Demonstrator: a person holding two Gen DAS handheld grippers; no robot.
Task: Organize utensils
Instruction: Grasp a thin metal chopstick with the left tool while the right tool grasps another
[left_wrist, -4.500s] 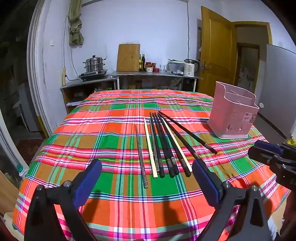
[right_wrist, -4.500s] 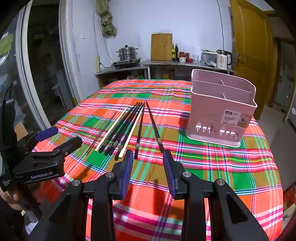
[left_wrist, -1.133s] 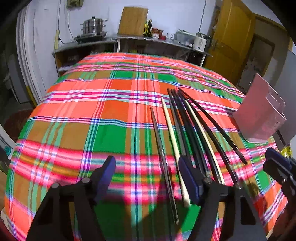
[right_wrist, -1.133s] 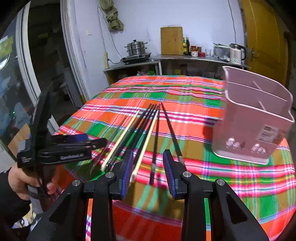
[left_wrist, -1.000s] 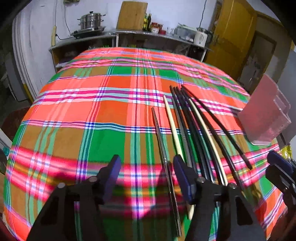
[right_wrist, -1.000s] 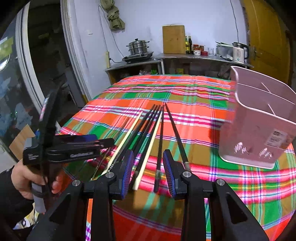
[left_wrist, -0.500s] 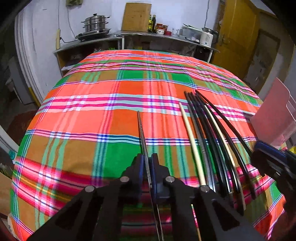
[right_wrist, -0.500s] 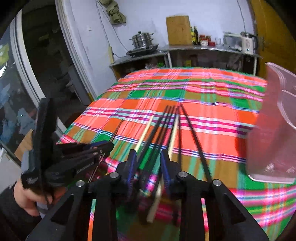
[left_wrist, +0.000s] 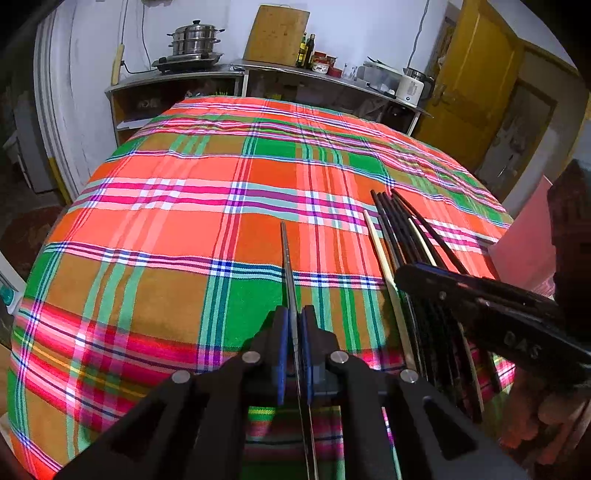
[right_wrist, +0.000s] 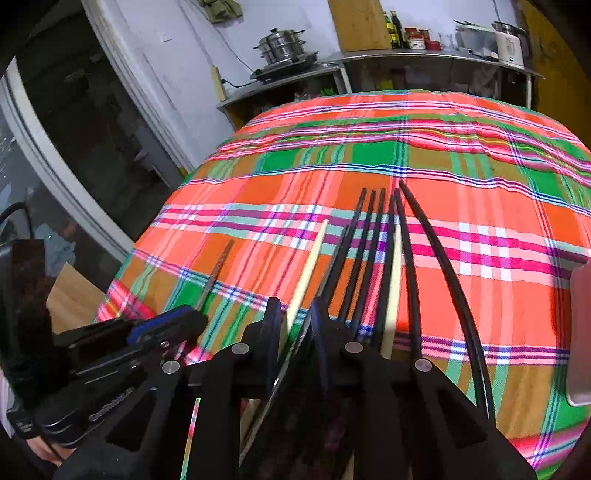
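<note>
My left gripper (left_wrist: 294, 323) is shut on a grey metal chopstick (left_wrist: 286, 258) that points away over the plaid tablecloth (left_wrist: 184, 229). Several black and pale chopsticks (left_wrist: 399, 229) lie in a row to its right. My right gripper (right_wrist: 293, 314) is low over that row, its blue pads a narrow gap apart around a pale chopstick (right_wrist: 312, 260) and a dark one (right_wrist: 334, 266). I cannot tell whether it grips them. The left gripper also shows in the right wrist view (right_wrist: 166, 325), with the grey chopstick (right_wrist: 218, 269). The pink basket (left_wrist: 524, 243) is at the right edge.
A counter (left_wrist: 258, 70) with a steamer pot (left_wrist: 194, 38), cutting board (left_wrist: 277, 33) and kettle (left_wrist: 412, 86) stands behind the table. A yellow door (left_wrist: 469, 81) is at the back right. The table edge drops off at the left.
My left gripper has closed on the grey chopstick and lifted it leftward away from the row. My right gripper has dropped low onto the row, narrowing around two chopsticks.
</note>
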